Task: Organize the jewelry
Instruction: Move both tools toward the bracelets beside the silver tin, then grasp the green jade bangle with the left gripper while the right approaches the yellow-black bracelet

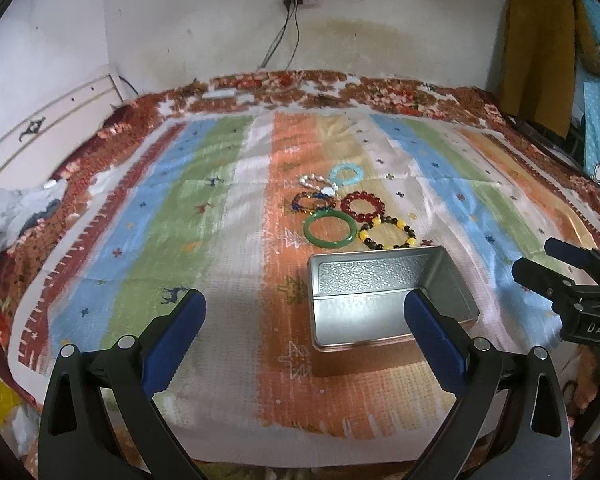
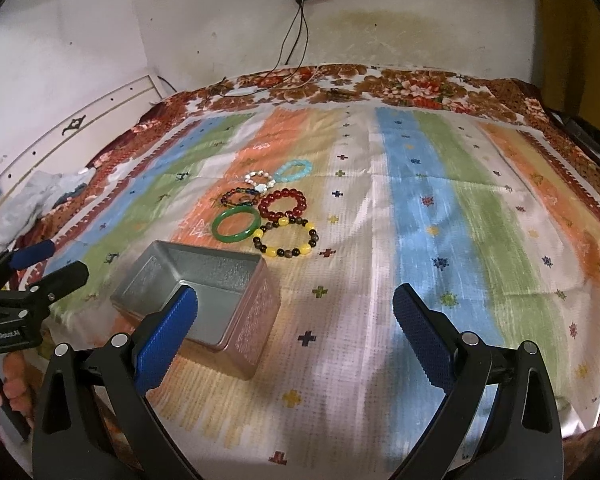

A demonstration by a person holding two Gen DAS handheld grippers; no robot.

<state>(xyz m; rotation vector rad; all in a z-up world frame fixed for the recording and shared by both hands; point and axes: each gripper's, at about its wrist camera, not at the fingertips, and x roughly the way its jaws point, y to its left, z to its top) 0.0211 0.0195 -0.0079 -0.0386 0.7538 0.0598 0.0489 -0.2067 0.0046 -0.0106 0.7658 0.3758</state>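
Six bracelets lie clustered on a striped bedspread (image 2: 420, 240) covering a bed: a green bangle (image 2: 236, 225), a yellow-and-dark beaded bracelet (image 2: 286, 237) just beside it, a red beaded bracelet (image 2: 283, 203), a dark multicolour beaded one (image 2: 239, 197), a white one (image 2: 259, 179) and a pale blue one (image 2: 294, 170) farthest away. Several touch or overlap. Nearer the cameras, just short of the cluster, sits an open silver tin box (image 1: 392, 300), empty inside. The left tongs (image 1: 304, 320) are spread wide and hold nothing, hovering over the near bed with the box partly behind one finger. The right tongs (image 2: 296, 320) are likewise wide and empty, with the box to their left. Nothing seems to be packed yet, so the task looks to be at its start; the next move likely calls for reaching past the box, closing on one bracelet at the cluster's near edge, and lifting it clear of its neighbours. The bed offers broad open room to the right of the jewelry; a wall (image 2: 220, 40) stands behind the far edge.
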